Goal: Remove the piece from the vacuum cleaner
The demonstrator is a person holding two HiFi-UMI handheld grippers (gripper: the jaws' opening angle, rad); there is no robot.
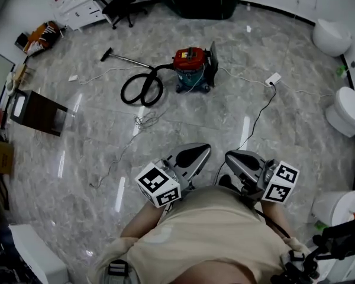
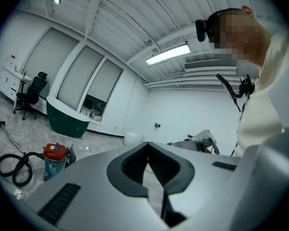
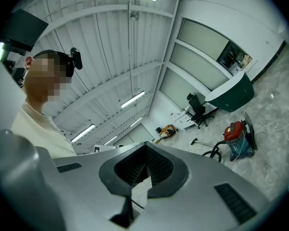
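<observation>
- The vacuum cleaner [image 1: 190, 68] stands upright on the marble floor [image 1: 225, 123], well ahead of the person and far from both grippers. It has a red top and a blue-green body.
- Its black hose [image 1: 141, 91] is attached and loops on the floor to the left of the body. A thin wand runs from it up-left to a small floor nozzle [image 1: 106, 54].
- A white power strip [image 1: 273, 79] lies to the right of the vacuum cleaner, and a dark cable trails from it toward the person.
- The left gripper [image 1: 194, 154] is held close in front of the person's torso. Its fingers [image 2: 130, 165] are pressed together at the tips, with nothing between them.
- The right gripper [image 1: 241, 158] sits just beside it, also near the body. Its fingers [image 3: 159, 165] are likewise pressed together and empty.
- An office chair [image 1: 121, 2] and a dark green counter [image 1: 195, 3] stand along the far wall, behind the vacuum cleaner.
</observation>
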